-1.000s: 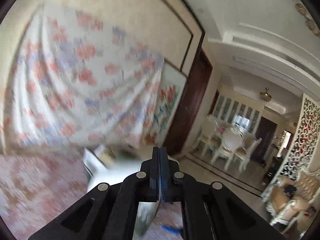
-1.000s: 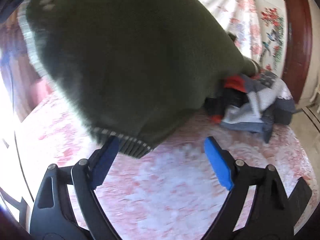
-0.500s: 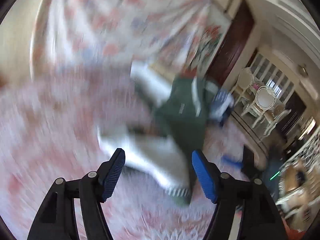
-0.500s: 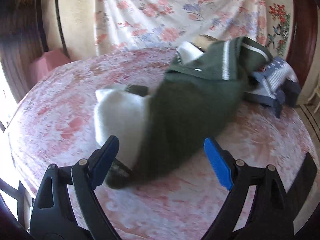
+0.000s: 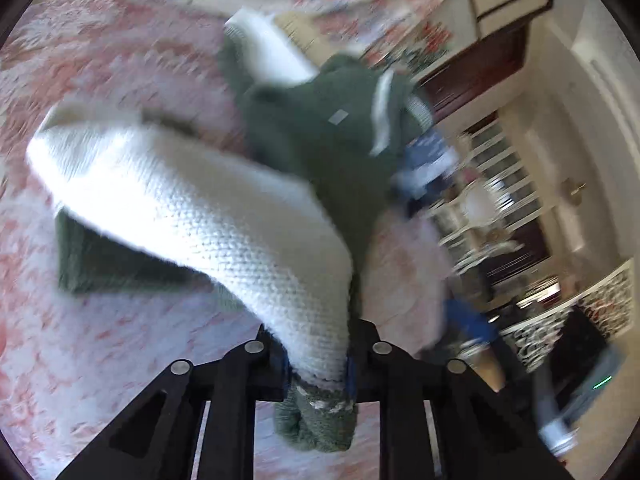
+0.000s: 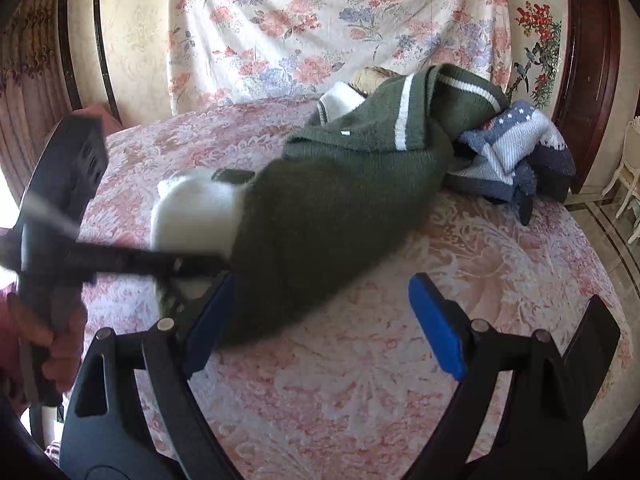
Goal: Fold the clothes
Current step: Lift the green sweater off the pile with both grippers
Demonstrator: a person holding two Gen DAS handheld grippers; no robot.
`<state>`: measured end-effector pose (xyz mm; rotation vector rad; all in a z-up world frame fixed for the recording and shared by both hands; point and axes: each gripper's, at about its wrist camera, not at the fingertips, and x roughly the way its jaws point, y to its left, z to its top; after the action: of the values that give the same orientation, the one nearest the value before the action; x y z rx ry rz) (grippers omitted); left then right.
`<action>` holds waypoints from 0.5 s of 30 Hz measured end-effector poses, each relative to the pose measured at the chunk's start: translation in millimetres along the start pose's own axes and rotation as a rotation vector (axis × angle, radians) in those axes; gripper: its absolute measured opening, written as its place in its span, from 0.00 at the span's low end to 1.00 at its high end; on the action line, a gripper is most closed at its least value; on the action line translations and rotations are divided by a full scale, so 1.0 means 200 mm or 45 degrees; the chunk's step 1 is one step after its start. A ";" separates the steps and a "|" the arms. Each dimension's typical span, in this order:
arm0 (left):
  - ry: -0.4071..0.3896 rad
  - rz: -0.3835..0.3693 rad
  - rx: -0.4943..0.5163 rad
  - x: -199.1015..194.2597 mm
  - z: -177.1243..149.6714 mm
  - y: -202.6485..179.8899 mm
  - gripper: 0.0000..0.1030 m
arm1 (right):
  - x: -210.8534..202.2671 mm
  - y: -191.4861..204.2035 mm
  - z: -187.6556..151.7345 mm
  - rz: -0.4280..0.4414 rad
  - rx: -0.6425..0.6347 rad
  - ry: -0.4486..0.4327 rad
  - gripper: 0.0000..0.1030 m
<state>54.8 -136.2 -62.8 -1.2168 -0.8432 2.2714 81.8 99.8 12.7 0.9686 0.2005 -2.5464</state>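
Between the fingers of our left gripper (image 5: 318, 364) we pinch a bunched corner of the dark green and white knitted sweater (image 5: 320, 152), at its ribbed hem; the fingers are closed hard on the knit, with a wad of green ribbing poking out below them. We judge that we hold it there because the hem corner gives a firm edge from which to drag and spread the garment. From that pinch the white knit panel runs forward and to the left of the fingers, lifted off the surface, while the green body trails ahead and to the right, up to the white-striped collar.

Our right gripper (image 6: 324, 320) stands wide open and holds nothing. Its left finger (image 6: 208, 320) is touching or just short of the near green edge of the sweater, and its right finger (image 6: 438, 326) sits well apart from the cloth, over the bare pink floral bedspread (image 6: 380, 400). We judge it is poised to take a second corner so that both hands can stretch the sweater flat.

Beyond the fingers the sweater lies crumpled across the bed, not yet laid out. Past its far end, ahead and right of the right fingers, a heap of blue and white knitwear (image 6: 516, 152) waits its turn. Behind the bed hangs a floral sheet (image 6: 320, 20).
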 end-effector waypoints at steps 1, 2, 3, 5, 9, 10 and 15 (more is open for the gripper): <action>-0.035 -0.036 0.009 -0.04 0.04 -0.05 0.17 | 0.00 -0.01 0.00 -0.002 0.004 -0.002 0.86; -0.070 -0.071 0.018 -0.09 0.09 -0.10 0.17 | 0.00 -0.01 -0.01 -0.002 0.010 -0.005 0.86; -0.104 -0.121 0.025 -0.15 0.15 -0.18 0.17 | -0.01 -0.02 -0.01 -0.002 0.016 -0.008 0.86; -0.152 -0.178 0.062 -0.26 0.28 -0.34 0.17 | -0.01 -0.03 -0.02 -0.003 0.028 -0.014 0.86; -0.207 -0.208 0.167 -0.41 0.50 -0.68 0.17 | -0.02 -0.01 0.00 0.006 0.039 -0.055 0.86; -0.219 -0.196 0.207 -0.45 0.53 -0.75 0.17 | -0.02 0.00 0.02 0.007 0.043 -0.081 0.86; -0.228 -0.150 0.343 -0.59 0.62 -1.03 0.17 | -0.06 -0.03 0.17 0.032 0.157 -0.240 0.86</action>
<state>29.1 -97.3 200.8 -0.8339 -0.6247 2.3308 67.2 99.5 45.3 0.7628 -0.0233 -2.6328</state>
